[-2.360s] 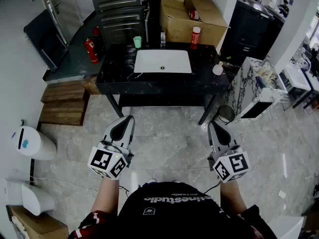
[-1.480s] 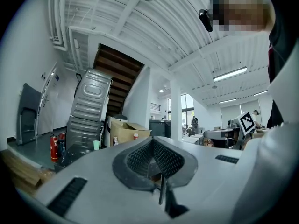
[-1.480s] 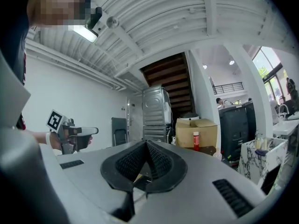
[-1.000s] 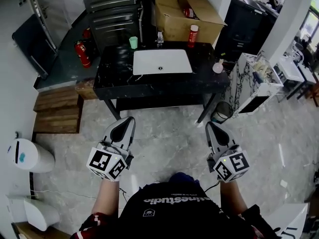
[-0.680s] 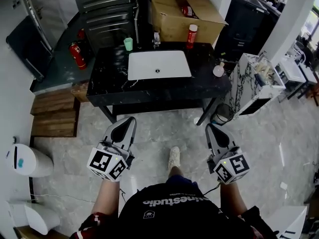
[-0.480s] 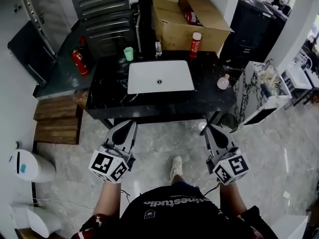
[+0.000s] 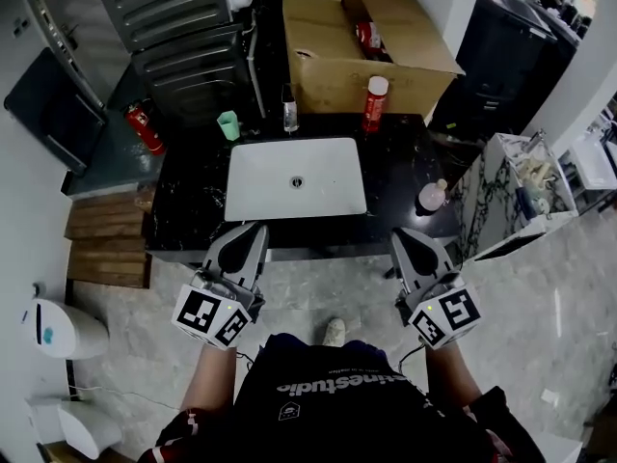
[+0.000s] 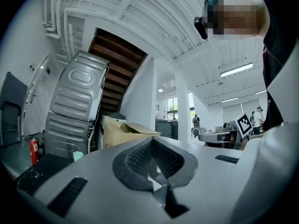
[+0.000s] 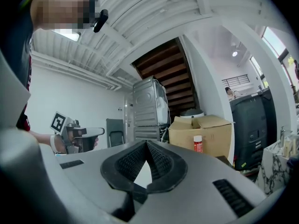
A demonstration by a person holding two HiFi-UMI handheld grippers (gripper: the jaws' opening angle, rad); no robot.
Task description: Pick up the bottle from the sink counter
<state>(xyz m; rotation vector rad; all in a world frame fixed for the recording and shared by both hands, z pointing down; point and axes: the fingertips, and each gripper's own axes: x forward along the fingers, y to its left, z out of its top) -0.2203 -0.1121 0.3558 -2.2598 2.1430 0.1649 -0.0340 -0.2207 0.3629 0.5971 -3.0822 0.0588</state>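
At counter (image 7: 188, 210) edge hover left gripper (image 7: 253, 230), right gripper (image 7: 403, 235).

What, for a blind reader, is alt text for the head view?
A person's left hand-held gripper and right hand-held gripper point toward a black counter with a white sink. A red bottle stands at its back, a pink bottle at right.

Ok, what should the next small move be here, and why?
Probably reach the right hand-held gripper forward over the counter toward the red bottle. That gripper is shut and empty at the counter's front edge, while the bottle stands upright at the back, right of the basin, so it is not yet within grasp.
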